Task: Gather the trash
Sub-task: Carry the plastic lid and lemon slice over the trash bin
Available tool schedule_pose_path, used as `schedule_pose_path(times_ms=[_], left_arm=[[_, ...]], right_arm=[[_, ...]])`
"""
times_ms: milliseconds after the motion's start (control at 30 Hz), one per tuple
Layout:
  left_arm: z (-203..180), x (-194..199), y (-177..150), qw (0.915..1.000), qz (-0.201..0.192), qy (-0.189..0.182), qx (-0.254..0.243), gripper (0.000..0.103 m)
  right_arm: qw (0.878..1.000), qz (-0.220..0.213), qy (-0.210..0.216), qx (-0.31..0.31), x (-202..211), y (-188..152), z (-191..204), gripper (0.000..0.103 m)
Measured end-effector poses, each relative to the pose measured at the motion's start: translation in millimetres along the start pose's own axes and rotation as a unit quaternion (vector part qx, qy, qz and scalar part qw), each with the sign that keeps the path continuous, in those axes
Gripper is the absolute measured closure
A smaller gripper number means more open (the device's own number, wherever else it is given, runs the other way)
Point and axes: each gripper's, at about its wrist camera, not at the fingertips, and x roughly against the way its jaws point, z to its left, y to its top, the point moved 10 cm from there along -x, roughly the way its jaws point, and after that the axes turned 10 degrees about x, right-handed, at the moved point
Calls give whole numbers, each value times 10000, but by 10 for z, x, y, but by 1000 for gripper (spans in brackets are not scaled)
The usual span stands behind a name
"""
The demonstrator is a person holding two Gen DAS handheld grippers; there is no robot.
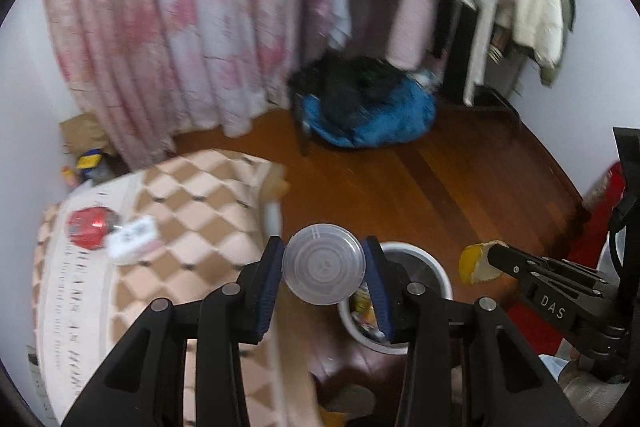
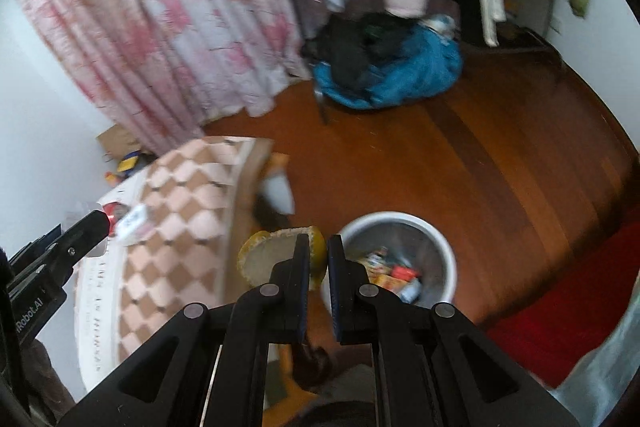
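Note:
My left gripper (image 1: 324, 269) is shut on a clear round plastic lid (image 1: 324, 269) and holds it above the near rim of a white trash bin (image 1: 434, 269). My right gripper (image 2: 319, 259) is shut on a yellow fruit peel (image 2: 264, 255) just left of the bin (image 2: 448, 255), which holds several wrappers. The right gripper with the peel (image 1: 474, 263) also shows at the right of the left wrist view. A red crushed can (image 1: 90, 227) and a white packet (image 1: 132, 237) lie on the checkered table (image 1: 192, 203).
A blue and black pile of clothes (image 2: 384, 67) lies on the wooden floor (image 2: 480, 155) beyond the bin. A pink curtain (image 2: 168, 27) hangs at the back left. Coats hang at the back right. A red mat (image 2: 560, 323) lies at the right.

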Motion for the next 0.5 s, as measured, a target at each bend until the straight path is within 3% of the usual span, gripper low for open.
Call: schedule_pose_path(times_ms=[200,500], left_arm=[[-520,-600,-316,9981,545,-149,-243,66],[-710,-1439,-758,9916,1273,-103,-216,66]], right_arm=[[9981,441,-153,-405,-431,-319,-725,94],[9892,1231,-137,-785,-1333,-780,-1276,94]])
